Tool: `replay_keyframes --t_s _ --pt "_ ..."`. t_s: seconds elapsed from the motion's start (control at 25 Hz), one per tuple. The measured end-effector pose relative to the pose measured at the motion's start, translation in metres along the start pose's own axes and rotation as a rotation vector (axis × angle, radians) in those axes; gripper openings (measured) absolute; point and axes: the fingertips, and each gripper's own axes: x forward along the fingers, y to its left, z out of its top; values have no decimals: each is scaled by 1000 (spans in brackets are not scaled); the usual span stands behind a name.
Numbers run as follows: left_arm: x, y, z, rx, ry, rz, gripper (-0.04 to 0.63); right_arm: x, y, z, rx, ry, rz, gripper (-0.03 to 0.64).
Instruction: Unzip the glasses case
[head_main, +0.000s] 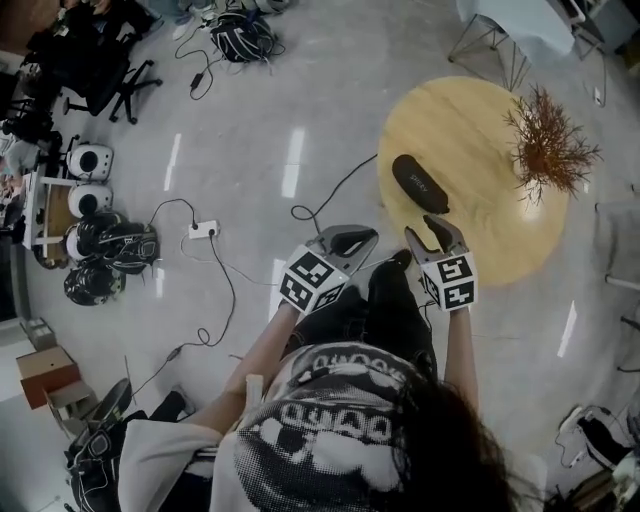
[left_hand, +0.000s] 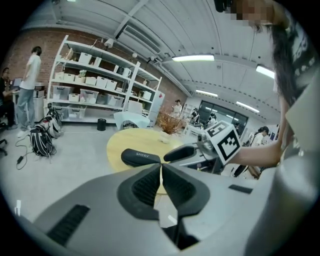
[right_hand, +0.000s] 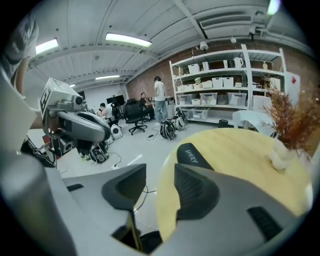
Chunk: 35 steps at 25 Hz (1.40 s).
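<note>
The round wooden table (head_main: 480, 130) stands ahead of the person, a dried plant (head_main: 548, 148) at its right side. Both forearms reach forward from the body, side by side, each tool tilted downward towards the table. The left gripper (head_main: 352, 240) hangs over the floor just short of the table edge, jaws pressed together on nothing. The right gripper (head_main: 437, 232) sits at the near rim, jaws partly apart and empty. The black glasses case (head_main: 420, 184) lies flat on the table, just beyond the right gripper, untouched.
</note>
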Motion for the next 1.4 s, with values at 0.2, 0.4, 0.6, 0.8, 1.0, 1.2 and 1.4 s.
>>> replay_keyframes --t_s 0.2,0.4,0.6,0.8,1.0,1.2,1.4 --pt "-37 -28 -5 -3 -53 -22 17 -31 54 2 7 -71 -1 176" --pt "-78 -52 -20 9 -98 -17 17 -58 107 4 -9 -144 34 173" --pt "-109 -65 -23 19 -157 -7 17 -86 145 2 -38 -185 42 170" --pt "-128 -84 -31 33 -169 -32 17 -118 170 -6 -20 -213 0 138" --pt "-130 -104 -30 54 -167 -77 17 -137 183 -4 -40 -224 -26 95" --pt "-121 -120 -24 75 -154 -109 17 -152 177 -4 -25 -236 -48 23" --pt "-109 -136 -19 90 -138 -119 17 -168 161 -9 8 -245 -63 -3"
